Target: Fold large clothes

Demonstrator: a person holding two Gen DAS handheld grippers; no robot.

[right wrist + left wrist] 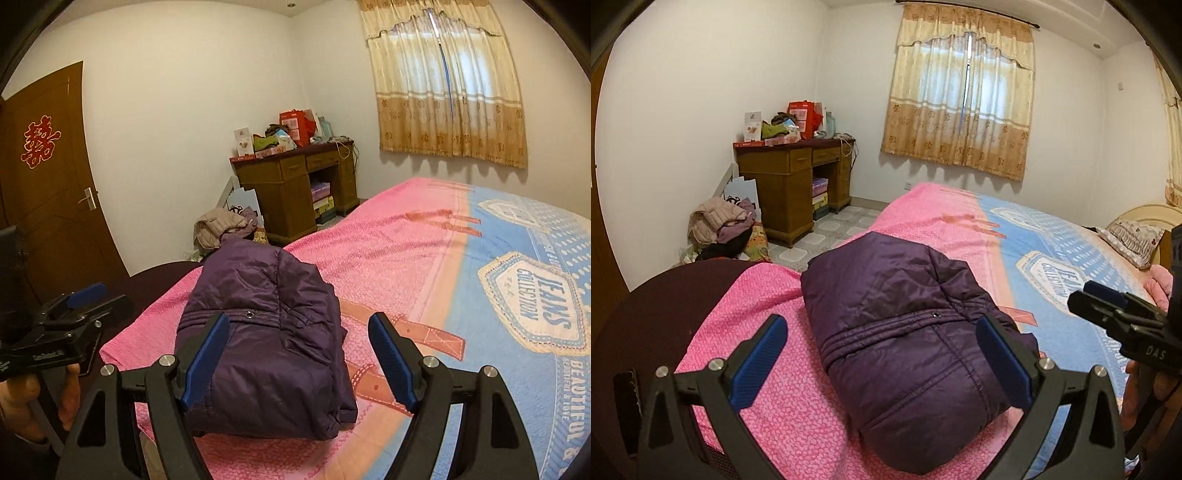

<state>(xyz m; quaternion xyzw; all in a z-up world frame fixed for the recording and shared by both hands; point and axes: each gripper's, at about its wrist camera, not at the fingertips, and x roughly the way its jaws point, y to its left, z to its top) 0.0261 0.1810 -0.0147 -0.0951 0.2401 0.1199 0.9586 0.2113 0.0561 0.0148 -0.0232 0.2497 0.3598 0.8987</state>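
Now a wooden desk (792, 181) piled with boxes and a heap of clothes (720, 221) are seen beyond the bed (406, 240). Folded into a bundle, the purple jacket (905, 332) is laid on the pink bedspread. Both the left hand-held gripper (882, 354) and right hand-held gripper (299, 354) are held released, apart from it, just above.

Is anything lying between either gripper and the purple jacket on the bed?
Nothing visible: left gripper and right gripper hang open over the folded purple jacket, only bare bedspread around it.
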